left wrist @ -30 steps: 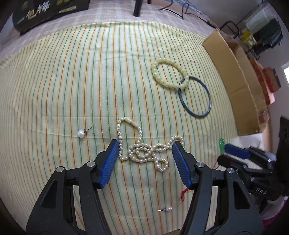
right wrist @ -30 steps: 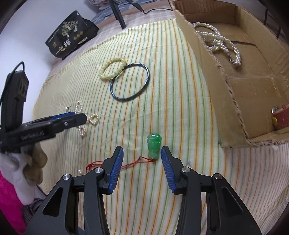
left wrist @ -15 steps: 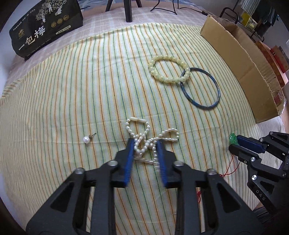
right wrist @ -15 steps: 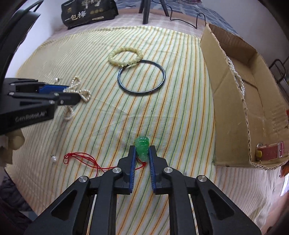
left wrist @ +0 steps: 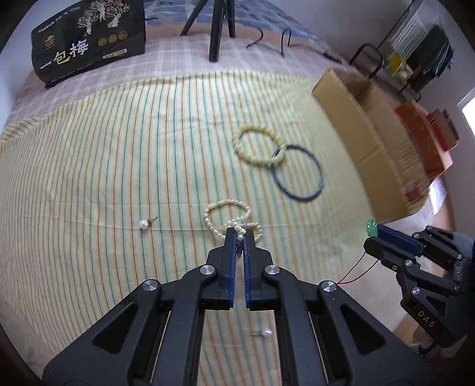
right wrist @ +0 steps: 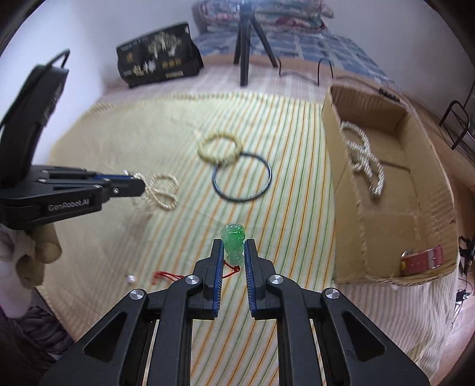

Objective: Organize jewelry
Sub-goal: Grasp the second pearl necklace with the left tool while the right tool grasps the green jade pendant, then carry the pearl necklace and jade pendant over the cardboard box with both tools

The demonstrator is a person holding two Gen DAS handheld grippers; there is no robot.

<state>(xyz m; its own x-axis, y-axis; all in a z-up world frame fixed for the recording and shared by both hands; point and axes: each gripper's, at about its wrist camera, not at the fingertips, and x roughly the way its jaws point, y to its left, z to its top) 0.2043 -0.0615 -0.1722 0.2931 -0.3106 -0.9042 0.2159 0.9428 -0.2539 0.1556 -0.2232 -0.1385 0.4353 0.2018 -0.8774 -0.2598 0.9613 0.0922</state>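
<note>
Left wrist: left gripper (left wrist: 239, 234) clamped on pearl necklace (left wrist: 231, 218), loops hanging ahead of the tips over the striped cloth (left wrist: 89, 178). Two pearl studs (left wrist: 143, 223), one beaded bracelet (left wrist: 256, 147), one dark bangle (left wrist: 298, 173); cardboard box (left wrist: 356, 124) at cloth's right edge.

Right wrist: right gripper (right wrist: 233, 251) pinching upright green pendant (right wrist: 234, 242), red cord (right wrist: 166, 276) trailing left; box to the right, nearer this hand, holding one pearl strand (right wrist: 363, 157) and one red strap (right wrist: 421, 259).

Home bedroom, prob. Striped cloth (left wrist: 118, 166) spread over a bed w/ checked sheet (left wrist: 184, 68). Folded quilts (right wrist: 261, 12) stacked at back.
</note>
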